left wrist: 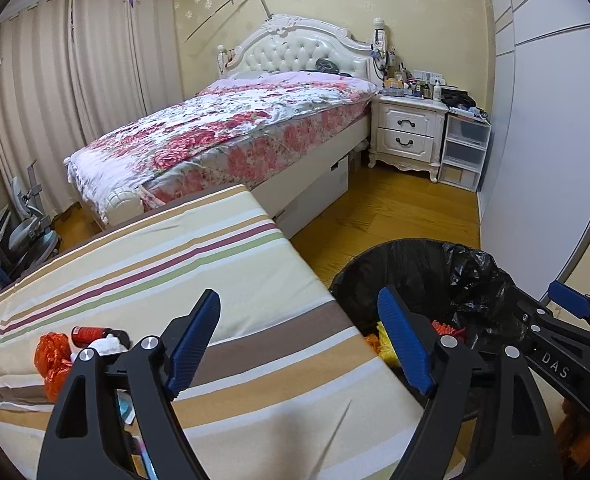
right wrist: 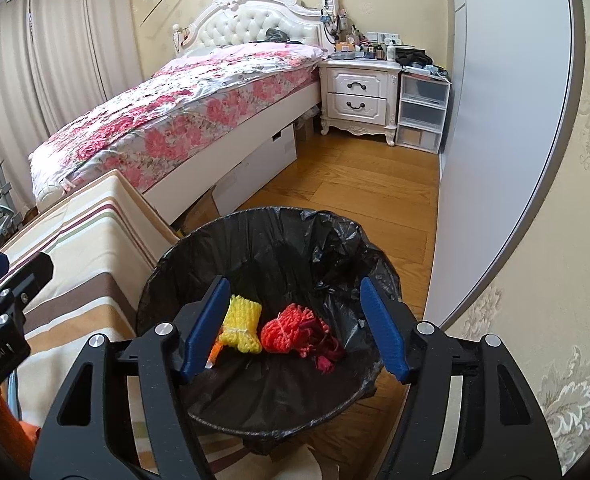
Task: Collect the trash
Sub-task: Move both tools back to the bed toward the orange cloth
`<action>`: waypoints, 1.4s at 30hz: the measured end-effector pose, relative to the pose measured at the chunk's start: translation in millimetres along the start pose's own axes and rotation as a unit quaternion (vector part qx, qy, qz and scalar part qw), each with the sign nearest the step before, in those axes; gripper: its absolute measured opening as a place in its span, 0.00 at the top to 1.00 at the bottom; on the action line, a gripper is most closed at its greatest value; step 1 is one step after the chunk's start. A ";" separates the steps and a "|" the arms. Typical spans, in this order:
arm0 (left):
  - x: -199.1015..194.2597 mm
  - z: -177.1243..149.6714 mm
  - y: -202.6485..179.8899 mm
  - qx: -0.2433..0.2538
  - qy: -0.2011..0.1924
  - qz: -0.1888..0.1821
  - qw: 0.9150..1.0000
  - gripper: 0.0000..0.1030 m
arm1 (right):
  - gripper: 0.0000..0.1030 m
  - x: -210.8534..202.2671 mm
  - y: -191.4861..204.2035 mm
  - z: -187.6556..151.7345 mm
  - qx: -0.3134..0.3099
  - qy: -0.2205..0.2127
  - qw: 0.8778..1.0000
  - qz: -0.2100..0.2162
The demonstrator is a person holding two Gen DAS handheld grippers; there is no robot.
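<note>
A bed with a floral cover fills the far left of the room, its near long edge running toward a white nightstand at the far wall. Between that edge and the grey wardrobe front on the right lies a wide strip of bare wooden floor, open all the way to the nightstand.

Nearer, a striped cushioned surface slopes across the left; its right edge runs just beside the trash bin, with only a narrow gap of floor between them. The bin, lined with a black bag, stands on the floor off that right edge. Inside it lie a yellow foam net and, touching it on the right, an orange mesh bundle with dark red strands trailing.

Near the left edge of the striped surface, more trash sits in a cluster: a crumpled orange wrapper, a small red bottle just beside it, and a white wad, partly hidden behind the gripper frame.

The left hand-held gripper hangs over the right edge of the striped surface, released, jaws wide apart and nothing between them. The right hand-held gripper hangs over the bin mouth, also released, blue pads spread clear of the trash below.
</note>
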State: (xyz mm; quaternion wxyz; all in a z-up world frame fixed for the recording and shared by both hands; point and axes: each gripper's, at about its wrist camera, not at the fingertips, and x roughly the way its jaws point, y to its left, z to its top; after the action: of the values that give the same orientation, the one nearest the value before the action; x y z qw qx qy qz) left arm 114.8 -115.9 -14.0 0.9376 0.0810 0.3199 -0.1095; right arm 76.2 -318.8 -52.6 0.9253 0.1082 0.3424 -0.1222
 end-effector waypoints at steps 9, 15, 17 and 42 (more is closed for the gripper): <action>-34.1 -17.8 53.2 -0.033 -0.002 0.033 0.999 0.23 | 0.36 -28.6 38.5 -21.3 -0.043 0.004 0.998 0.035; -52.8 -39.1 87.7 -0.051 0.004 0.062 0.997 0.23 | 0.36 -47.9 68.0 -38.3 -0.075 0.008 0.995 0.063; -59.0 -48.3 98.7 -0.058 0.007 0.072 0.996 0.23 | 0.36 -54.4 79.5 -45.7 -0.089 0.011 0.993 0.071; -95.3 -135.6 218.6 -0.158 0.055 0.161 0.973 0.23 | 0.26 -80.9 196.7 -125.4 -0.230 0.071 0.959 0.150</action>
State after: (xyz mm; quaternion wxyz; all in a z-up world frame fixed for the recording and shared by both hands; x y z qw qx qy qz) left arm 18.5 139.3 -43.3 0.9250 -0.0124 0.3667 0.0992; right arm -0.5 -84.7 -69.3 0.9061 -0.0485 0.4061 0.1080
